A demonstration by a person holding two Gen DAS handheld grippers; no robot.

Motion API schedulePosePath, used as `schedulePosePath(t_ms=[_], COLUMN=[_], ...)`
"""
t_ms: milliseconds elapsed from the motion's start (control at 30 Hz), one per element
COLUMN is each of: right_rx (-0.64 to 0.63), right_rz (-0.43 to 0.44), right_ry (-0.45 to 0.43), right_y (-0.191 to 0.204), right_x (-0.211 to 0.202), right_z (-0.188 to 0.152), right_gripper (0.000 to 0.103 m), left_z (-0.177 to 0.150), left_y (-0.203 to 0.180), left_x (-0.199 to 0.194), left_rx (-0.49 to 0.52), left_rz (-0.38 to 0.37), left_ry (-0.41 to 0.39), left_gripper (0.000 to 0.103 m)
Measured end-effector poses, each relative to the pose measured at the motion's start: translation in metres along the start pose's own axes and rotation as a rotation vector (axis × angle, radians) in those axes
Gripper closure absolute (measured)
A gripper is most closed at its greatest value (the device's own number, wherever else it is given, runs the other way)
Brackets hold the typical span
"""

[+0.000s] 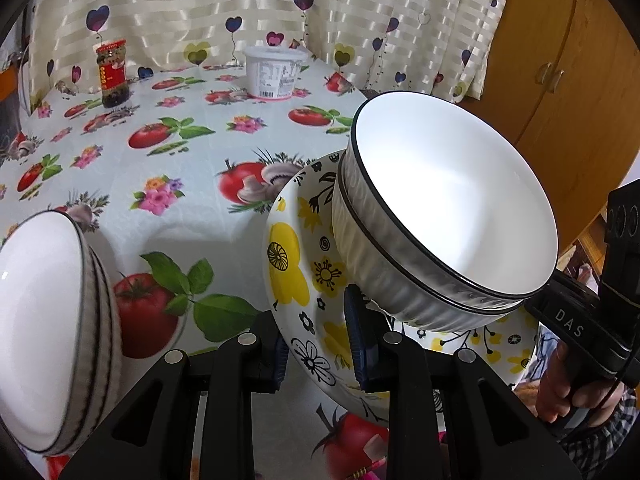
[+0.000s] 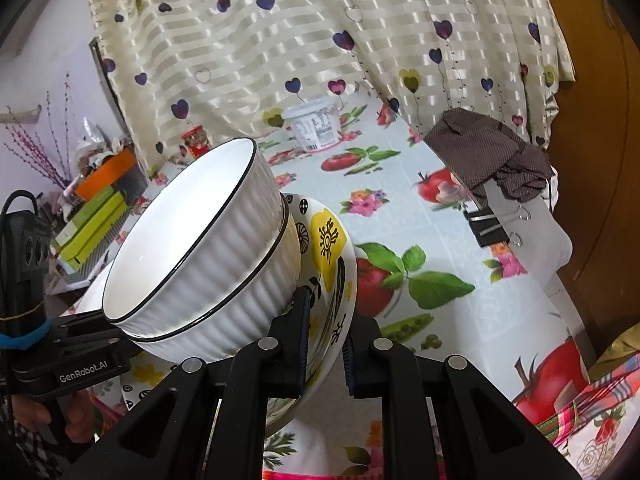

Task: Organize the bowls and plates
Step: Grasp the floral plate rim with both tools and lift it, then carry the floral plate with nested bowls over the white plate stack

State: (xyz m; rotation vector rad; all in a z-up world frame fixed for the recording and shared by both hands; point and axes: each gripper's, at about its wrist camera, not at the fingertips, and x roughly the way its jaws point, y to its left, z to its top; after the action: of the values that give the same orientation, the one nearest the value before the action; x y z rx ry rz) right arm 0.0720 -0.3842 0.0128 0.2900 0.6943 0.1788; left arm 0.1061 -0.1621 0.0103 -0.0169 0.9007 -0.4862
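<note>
A flowered plate point(image 1: 298, 280) with yellow and black blooms is held tilted above the table between both grippers. Two stacked white ribbed bowls point(image 1: 452, 208) with black rims sit on it. My left gripper point(image 1: 318, 344) is shut on the plate's rim at its near left edge. My right gripper point(image 2: 326, 344) is shut on the plate's opposite rim point(image 2: 334, 300), with the stacked bowls point(image 2: 200, 256) leaning to its left. Another pair of stacked white bowls point(image 1: 48, 328) stands on the table at the far left of the left wrist view.
The tablecloth point(image 1: 172, 184) has a tomato and flower print. A red-labelled jar point(image 1: 114, 74) and a white tub point(image 1: 276, 72) stand at the back by the curtain. A brown cloth point(image 2: 492, 156) and binder clip point(image 2: 490, 224) sit at the table's right edge. Boxes point(image 2: 96, 216) are stacked to the left.
</note>
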Motion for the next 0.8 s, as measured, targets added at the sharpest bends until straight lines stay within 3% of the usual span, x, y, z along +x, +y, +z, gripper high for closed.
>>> schedulePosePath(t_ms=[800], right_rx=[-0.107], right_rz=[0.127], right_ry=[0.007], right_y=[0.106], right_x=[0.012], right_z=[0.046], right_gripper=[0.089], left_z=[0.015], left_y=[0.072], left_x=[-0.081], left_rx=[-0.102], left_rz=[0.113], left_ry=[-0.08], left_gripper=[0.078])
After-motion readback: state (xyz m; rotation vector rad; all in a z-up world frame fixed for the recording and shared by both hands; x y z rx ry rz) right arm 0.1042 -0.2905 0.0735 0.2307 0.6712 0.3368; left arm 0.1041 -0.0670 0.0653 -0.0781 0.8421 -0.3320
